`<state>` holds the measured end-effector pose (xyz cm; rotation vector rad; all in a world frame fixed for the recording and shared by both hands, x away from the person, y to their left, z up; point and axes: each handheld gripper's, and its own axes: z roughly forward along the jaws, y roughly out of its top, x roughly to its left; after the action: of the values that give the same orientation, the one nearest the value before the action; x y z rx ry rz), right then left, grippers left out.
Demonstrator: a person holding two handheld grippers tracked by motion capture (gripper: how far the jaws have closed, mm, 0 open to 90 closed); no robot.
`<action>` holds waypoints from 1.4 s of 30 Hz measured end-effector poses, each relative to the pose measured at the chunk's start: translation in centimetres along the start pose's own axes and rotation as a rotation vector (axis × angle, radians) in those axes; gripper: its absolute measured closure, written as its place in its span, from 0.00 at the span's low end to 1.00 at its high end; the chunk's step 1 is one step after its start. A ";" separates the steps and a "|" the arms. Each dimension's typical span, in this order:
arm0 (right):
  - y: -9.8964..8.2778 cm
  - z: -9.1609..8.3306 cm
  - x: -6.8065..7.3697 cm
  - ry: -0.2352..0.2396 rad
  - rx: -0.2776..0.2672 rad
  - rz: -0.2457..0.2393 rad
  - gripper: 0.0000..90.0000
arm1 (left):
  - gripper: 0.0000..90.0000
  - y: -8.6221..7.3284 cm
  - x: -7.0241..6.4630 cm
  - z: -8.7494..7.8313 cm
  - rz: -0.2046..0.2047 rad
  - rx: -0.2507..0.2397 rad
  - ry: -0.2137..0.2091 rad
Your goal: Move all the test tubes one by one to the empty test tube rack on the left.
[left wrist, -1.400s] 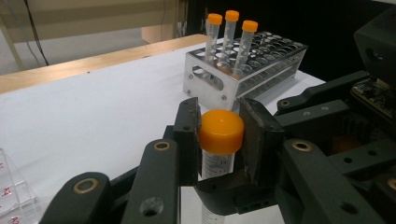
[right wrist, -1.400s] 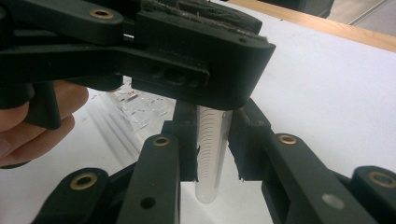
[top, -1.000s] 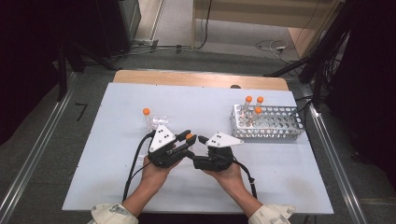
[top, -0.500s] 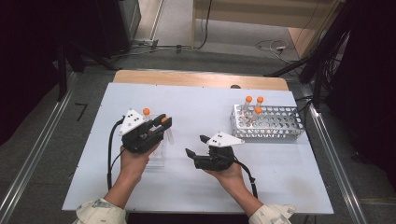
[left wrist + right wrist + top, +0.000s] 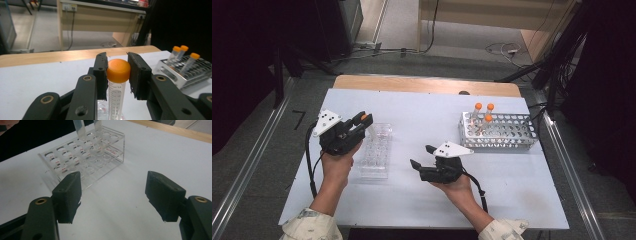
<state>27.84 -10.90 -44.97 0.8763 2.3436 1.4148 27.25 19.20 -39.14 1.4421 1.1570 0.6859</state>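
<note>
My left gripper [image 5: 363, 119] is shut on the orange cap of a clear graduated tube [image 5: 118, 70], which hangs straight down between its jaws. In the high view it hovers over the far left end of a clear plastic rack [image 5: 377, 150]. My right gripper [image 5: 422, 157] rests low at the table's middle, pointing left toward that rack, open with nothing between its fingers [image 5: 70, 195]. In the right gripper view the clear rack [image 5: 82, 157] lies ahead, and two clear tube bodies [image 5: 79, 126] rise at its far end with their tops cut off.
A metal mesh rack [image 5: 499, 131] stands at the right with three orange-capped tubes [image 5: 484, 112] in its left end; the left gripper view has it at the right [image 5: 190, 70]. A wooden strip [image 5: 427, 84] runs along the white table's far edge.
The left gripper has swung left and a little up, away from the right gripper, carrying the orange-capped tube to the clear rack's far end. The right gripper has stayed put.
</note>
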 end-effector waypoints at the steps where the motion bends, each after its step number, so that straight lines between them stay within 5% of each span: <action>1: 0.0 0.0 0.0 0.001 0.000 0.001 0.31 | 0.78 0.0 0.2 0.0 0.001 -0.005 0.007; 14: 0.0 0.0 0.2 0.008 0.002 0.002 0.31 | 0.78 -0.4 1.0 1.1 0.082 -0.025 0.116; 42: -0.2 -0.1 0.3 0.019 0.007 0.001 0.32 | 0.77 -3.6 1.0 3.7 0.162 0.077 0.134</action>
<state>27.48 -10.85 -45.02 0.8698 2.3639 1.4226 29.88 18.40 -43.60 1.5871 1.1891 0.8694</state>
